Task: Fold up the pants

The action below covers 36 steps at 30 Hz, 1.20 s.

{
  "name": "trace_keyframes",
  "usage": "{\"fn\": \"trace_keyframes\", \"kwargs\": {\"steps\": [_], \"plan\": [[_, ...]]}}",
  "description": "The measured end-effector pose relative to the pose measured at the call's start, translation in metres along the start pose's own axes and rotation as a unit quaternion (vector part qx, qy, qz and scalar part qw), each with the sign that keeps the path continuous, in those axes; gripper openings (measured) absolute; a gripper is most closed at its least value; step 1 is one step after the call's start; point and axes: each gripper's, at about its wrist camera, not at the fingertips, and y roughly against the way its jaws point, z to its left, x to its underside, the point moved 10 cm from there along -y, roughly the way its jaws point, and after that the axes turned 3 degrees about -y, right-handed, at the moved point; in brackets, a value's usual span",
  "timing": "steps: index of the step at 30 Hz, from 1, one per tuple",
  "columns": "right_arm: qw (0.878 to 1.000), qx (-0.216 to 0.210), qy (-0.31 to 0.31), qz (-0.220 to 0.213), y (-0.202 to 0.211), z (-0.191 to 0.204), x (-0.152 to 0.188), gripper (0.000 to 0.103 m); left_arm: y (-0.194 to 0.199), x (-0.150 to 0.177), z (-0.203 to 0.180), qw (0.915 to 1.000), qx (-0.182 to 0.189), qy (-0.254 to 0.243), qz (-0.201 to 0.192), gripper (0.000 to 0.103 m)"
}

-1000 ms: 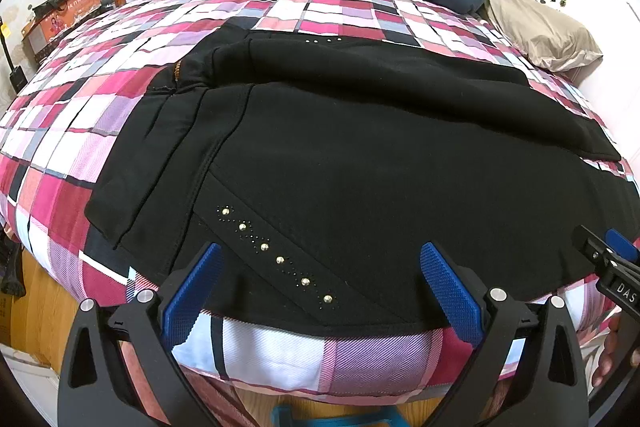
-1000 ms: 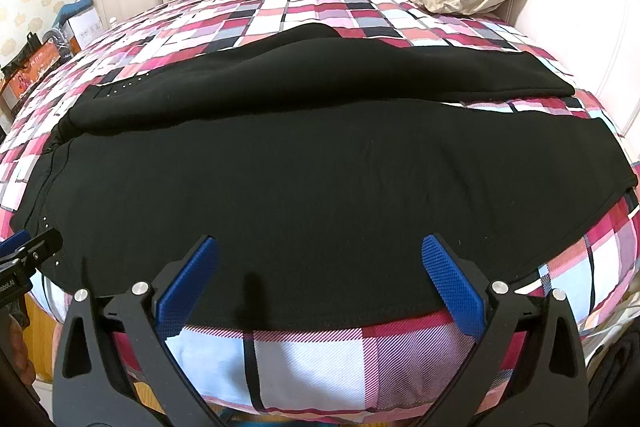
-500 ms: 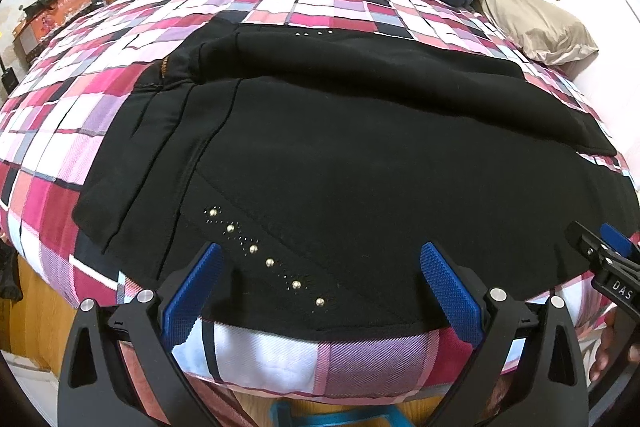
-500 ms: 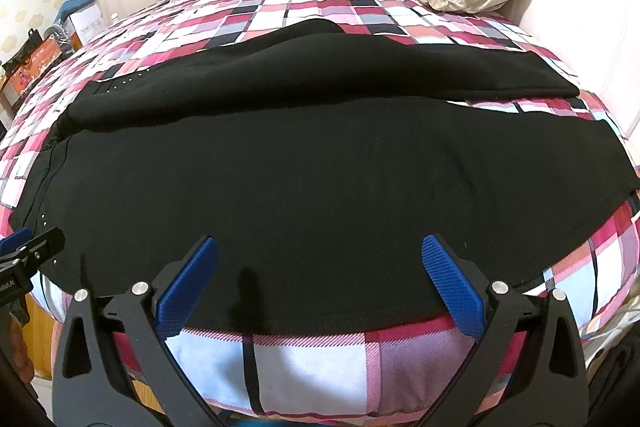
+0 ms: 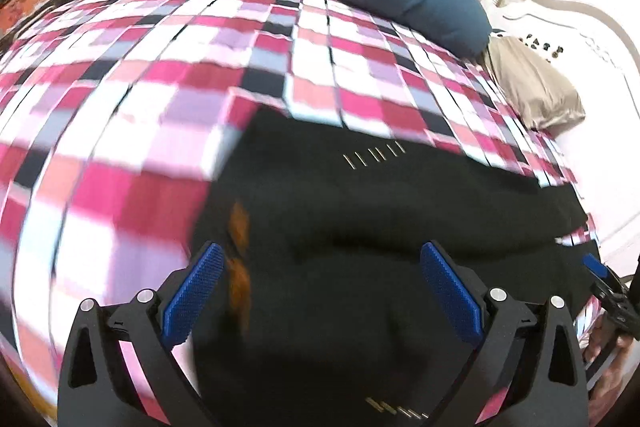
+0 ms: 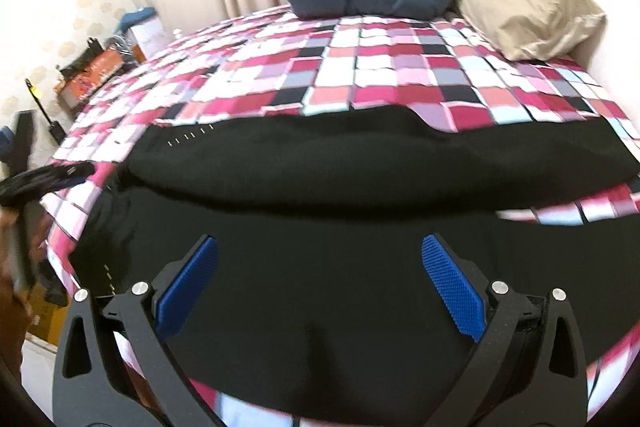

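Both grippers have swept forward over the pants [image 6: 320, 287], jaws wide apart, holding nothing. A hasty, shallow pinch could bunch the fabric.

Left gripper [image 5: 320, 291] and right gripper [image 6: 320, 287] both spread wide

Black hand-held gripper [image 5: 320, 291] frames, blue textured pads [image 6: 454, 297], silver screws [image 6: 499, 287].

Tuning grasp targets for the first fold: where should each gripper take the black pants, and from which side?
Probably the near edge of the black pants: it lies flat along the bed edge closest to both open grippers. Left gripper near the studded waist end, right gripper further along the leg, each coming in low from the near side.
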Motion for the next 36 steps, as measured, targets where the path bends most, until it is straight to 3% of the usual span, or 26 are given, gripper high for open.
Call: {"fn": "trace_keyframes", "kwargs": {"steps": [3, 6, 8, 10, 15, 18, 23, 28, 30, 31, 32, 33, 34, 35, 36], "plan": [[1.0, -0.009, 0.01, 0.002, -0.01, 0.009, -0.016, 0.101, -0.039, -0.036, 0.051, 0.9994, 0.011, 0.026, 0.022, 0.098], [0.999, -0.009, 0.035, 0.005, -0.022, 0.02, -0.026, 0.101, -0.077, -0.053, 0.075, 0.9949, 0.054, 0.068, 0.05, 0.098], [0.999, -0.01, 0.046, 0.009, -0.029, 0.024, -0.03, 0.101, -0.096, -0.058, 0.071, 0.9908, 0.087, 0.077, 0.07, 0.098], [0.998, -0.018, 0.059, 0.018, -0.037, 0.028, -0.034, 0.101, -0.101, -0.065, 0.055, 0.9903, 0.114, 0.04, 0.069, 0.098], [0.994, -0.083, 0.057, 0.042, -0.052, 0.03, -0.048, 0.101, -0.108, -0.067, 0.015, 0.9766, 0.187, -0.005, 0.106, 0.098], [0.987, -0.139, 0.057, 0.051, -0.062, 0.028, -0.073, 0.101, -0.122, -0.058, 0.009, 0.9777, 0.164, -0.04, 0.125, 0.098], [0.974, -0.186, 0.095, 0.087, -0.098, 0.014, -0.119, 0.101, -0.121, -0.052, 0.005, 0.9798, 0.16, -0.065, 0.101, 0.098], [0.962, -0.172, 0.119, 0.176, -0.163, -0.015, -0.131, 0.1, -0.121, -0.058, 0.015, 0.9755, 0.176, -0.042, 0.125, 0.098], [0.953, -0.173, 0.125, 0.213, -0.18, -0.02, -0.123, 0.089, -0.121, -0.063, 0.018, 0.9724, 0.189, -0.016, 0.135, 0.098], [0.949, -0.175, 0.127, 0.229, -0.186, -0.021, -0.118, 0.069, -0.12, -0.065, 0.019, 0.9714, 0.193, -0.005, 0.138, 0.098], [0.944, -0.178, 0.125, 0.247, -0.192, -0.022, -0.112, 0.056, -0.12, -0.066, 0.02, 0.9713, 0.194, -0.002, 0.138, 0.09], [0.939, -0.178, 0.122, 0.269, -0.198, -0.023, -0.106, 0.052, -0.121, -0.068, 0.022, 0.9738, 0.181, -0.008, 0.138, 0.078], [0.933, -0.173, 0.128, 0.29, -0.203, -0.024, -0.097, 0.05, -0.122, -0.067, 0.025, 0.9766, 0.163, -0.017, 0.14, 0.048], [0.928, -0.169, 0.138, 0.3, -0.205, -0.025, -0.091, 0.05, -0.124, -0.067, 0.031, 0.9794, 0.14, -0.02, 0.145, 0.026], [0.925, -0.164, 0.159, 0.305, -0.205, -0.023, -0.084, 0.05, -0.126, -0.067, 0.039, 0.9801, 0.13, -0.007, 0.15, 0.021]]}}
